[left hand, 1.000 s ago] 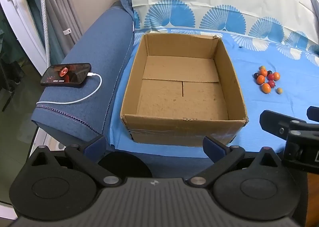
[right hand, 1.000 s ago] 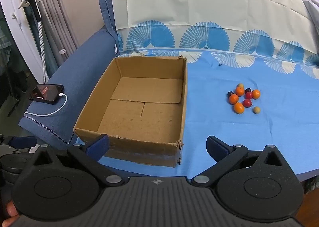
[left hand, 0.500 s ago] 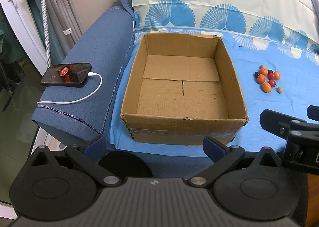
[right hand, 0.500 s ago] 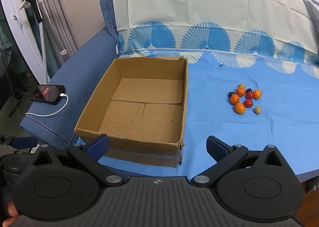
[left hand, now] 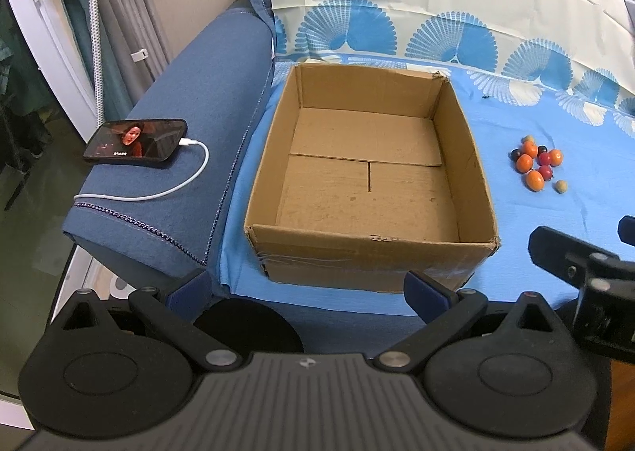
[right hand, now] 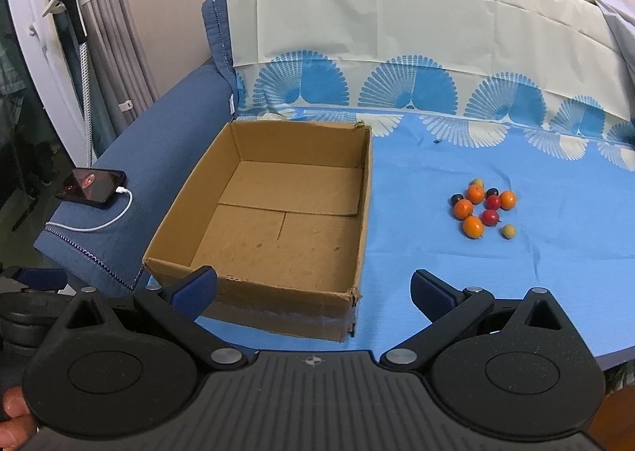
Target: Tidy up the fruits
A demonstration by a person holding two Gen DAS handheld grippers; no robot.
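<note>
An empty open cardboard box (left hand: pixel 476 173) (right hand: pixel 365 221) stands on the blue cloth. A cluster of several small fruits (left hand: pixel 535 163) (right hand: pixel 482 207), orange, red, dark and tan, lies on the cloth to the box's right. My left gripper (left hand: pixel 305 292) is open and empty, in front of the box's near wall. My right gripper (right hand: pixel 313 290) is open and empty, near the box's front right corner, well short of the fruits. The right gripper also shows at the right edge of the left wrist view (left hand: pixel 587 272).
A phone (left hand: pixel 137 143) (right hand: pixel 91 189) on a white charging cable (left hand: pixel 158 193) lies on the blue sofa arm (left hand: pixel 186 125) left of the box. A lamp stand and curtains (right hand: pixel 83 54) are at the far left. The patterned sofa back (right hand: pixel 397 66) rises behind.
Both views have drifted only slightly. The grippers stay open and nothing on the cloth has moved.
</note>
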